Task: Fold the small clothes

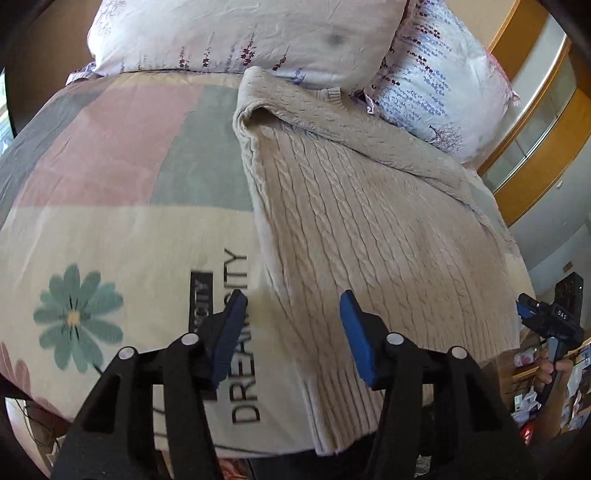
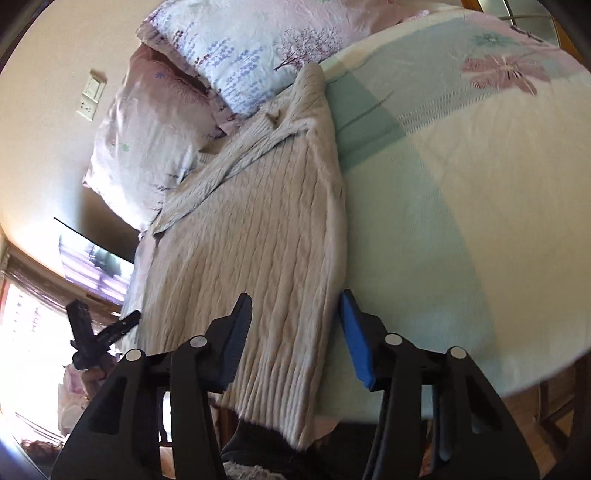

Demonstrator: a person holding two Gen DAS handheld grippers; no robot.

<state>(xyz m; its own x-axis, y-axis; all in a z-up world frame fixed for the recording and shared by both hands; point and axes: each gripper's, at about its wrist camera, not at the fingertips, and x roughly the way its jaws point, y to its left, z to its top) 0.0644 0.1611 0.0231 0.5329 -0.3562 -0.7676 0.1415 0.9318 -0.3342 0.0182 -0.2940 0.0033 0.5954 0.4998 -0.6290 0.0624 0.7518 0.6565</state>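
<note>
A beige cable-knit sweater (image 1: pixel 354 229) lies flat on the bed, hem hanging over the near edge, a sleeve folded across its top. It also shows in the right wrist view (image 2: pixel 258 236). My left gripper (image 1: pixel 293 314) is open and empty, hovering above the sweater's left hem corner. My right gripper (image 2: pixel 295 314) is open and empty above the sweater's right hem edge. The right gripper also shows in the left wrist view (image 1: pixel 543 314) at the far right, and the left gripper shows in the right wrist view (image 2: pixel 99 332) at the left.
The bedspread (image 1: pixel 110 184) has pink, green and cream blocks, a flower and "DREAM CITY" lettering. Two floral pillows (image 1: pixel 258 33) (image 1: pixel 443 85) lie at the head, touching the sweater's collar. A wooden-framed window (image 1: pixel 535 140) is at the right. Clutter (image 1: pixel 535 387) lies beside the bed.
</note>
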